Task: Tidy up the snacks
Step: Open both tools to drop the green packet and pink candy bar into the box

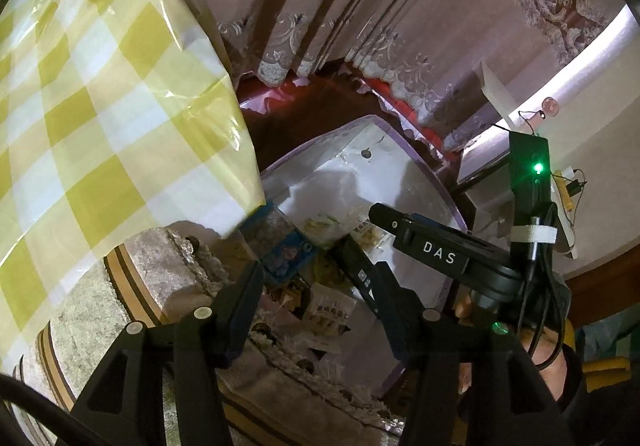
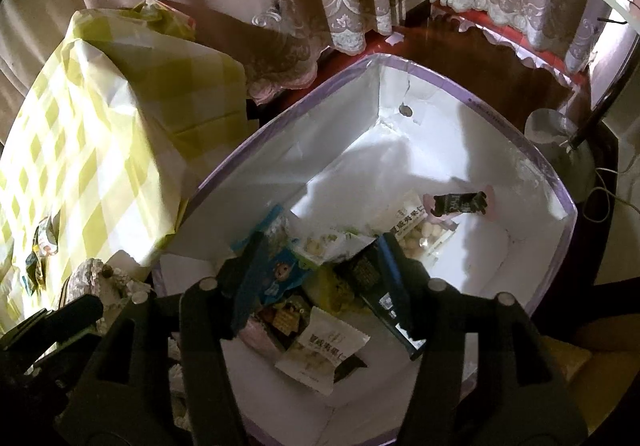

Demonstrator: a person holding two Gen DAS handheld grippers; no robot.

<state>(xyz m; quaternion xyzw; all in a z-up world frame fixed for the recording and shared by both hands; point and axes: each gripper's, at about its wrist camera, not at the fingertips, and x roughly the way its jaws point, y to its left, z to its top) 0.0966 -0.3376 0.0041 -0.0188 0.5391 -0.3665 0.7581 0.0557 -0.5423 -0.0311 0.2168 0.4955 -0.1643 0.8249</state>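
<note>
A white storage box with a purple rim (image 2: 532, 157) stands on the floor and holds several snack packets: a blue packet (image 2: 280, 266), a white nut packet (image 2: 324, 350), a clear packet of pale nuts (image 2: 416, 234) and a dark wrapper (image 2: 460, 201). My right gripper (image 2: 320, 270) hangs open over the box, empty. My left gripper (image 1: 300, 278) is open and empty beside the box (image 1: 424, 165); the blue packet (image 1: 288, 254) shows between its fingers. The right gripper's body (image 1: 440, 250) is in the left wrist view.
A table with a yellow-checked cloth (image 2: 80, 133) stands left of the box, with a few snack packets (image 2: 40, 246) on it. Lace curtains (image 2: 340, 5) hang behind. A patterned cushion (image 1: 160, 286) lies under the table edge. A lamp base (image 2: 560, 141) stands right of the box.
</note>
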